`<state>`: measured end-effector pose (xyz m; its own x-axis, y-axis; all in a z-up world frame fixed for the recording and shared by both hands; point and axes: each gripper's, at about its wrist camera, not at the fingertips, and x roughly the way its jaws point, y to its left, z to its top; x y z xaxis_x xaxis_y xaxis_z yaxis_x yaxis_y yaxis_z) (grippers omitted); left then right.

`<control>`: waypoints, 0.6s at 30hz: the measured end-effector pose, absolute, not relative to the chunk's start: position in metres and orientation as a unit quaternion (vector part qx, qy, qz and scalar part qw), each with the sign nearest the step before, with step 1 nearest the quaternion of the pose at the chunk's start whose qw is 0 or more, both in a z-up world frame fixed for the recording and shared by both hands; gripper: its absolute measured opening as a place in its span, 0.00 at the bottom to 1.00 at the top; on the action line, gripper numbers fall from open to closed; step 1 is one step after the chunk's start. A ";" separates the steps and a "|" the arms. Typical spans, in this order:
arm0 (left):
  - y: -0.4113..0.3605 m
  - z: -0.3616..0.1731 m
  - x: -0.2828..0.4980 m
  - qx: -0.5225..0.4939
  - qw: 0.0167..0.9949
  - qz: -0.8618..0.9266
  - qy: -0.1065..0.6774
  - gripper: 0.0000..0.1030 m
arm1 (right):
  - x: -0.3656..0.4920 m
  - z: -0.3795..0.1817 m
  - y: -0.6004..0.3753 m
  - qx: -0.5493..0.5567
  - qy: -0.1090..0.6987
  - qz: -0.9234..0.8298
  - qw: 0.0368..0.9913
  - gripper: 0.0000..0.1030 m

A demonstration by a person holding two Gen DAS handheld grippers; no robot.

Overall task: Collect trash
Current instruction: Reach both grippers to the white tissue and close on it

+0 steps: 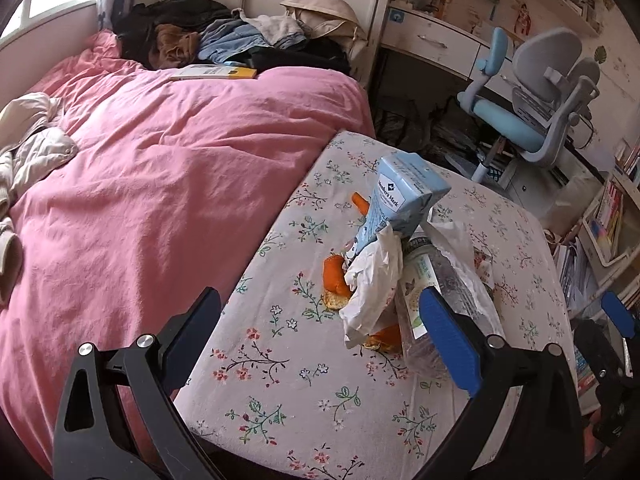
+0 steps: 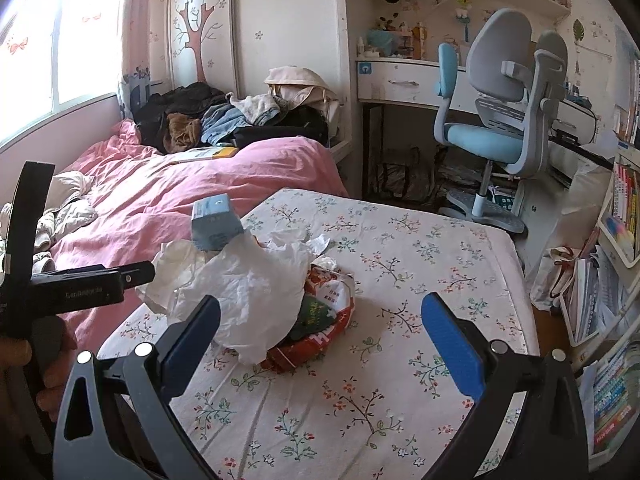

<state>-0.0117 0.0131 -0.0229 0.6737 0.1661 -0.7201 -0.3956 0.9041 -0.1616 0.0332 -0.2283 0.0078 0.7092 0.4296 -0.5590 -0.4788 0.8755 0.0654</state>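
Blue carton leans in trash heap on floral desk, among white tissue, orange peel, clear bottle; your left tongs released, just short of heap; your right tongs released, empty.

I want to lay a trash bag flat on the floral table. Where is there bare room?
Bare cloth lies between the trash pile and the table's right and near edges. The pile's side toward the pink bed is crowded.

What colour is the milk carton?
Light blue, clearest in the left wrist view: the carton.
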 end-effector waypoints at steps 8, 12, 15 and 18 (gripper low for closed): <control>0.024 -0.023 -0.014 -0.176 0.896 0.169 0.371 0.93 | 0.039 0.005 -0.220 0.003 0.314 0.269 0.911 0.94; 0.033 -0.024 -0.016 -0.195 0.892 0.172 0.369 0.93 | 0.040 0.003 -0.209 0.005 0.318 0.283 0.905 0.94; 0.033 -0.024 -0.014 -0.200 0.892 0.167 0.368 0.93 | 0.052 -0.001 -0.197 0.014 0.336 0.299 0.893 0.94; 0.026 -0.027 -0.001 -0.186 0.894 0.150 0.379 0.93 | 0.072 -0.009 -0.188 0.051 0.363 0.312 0.877 0.94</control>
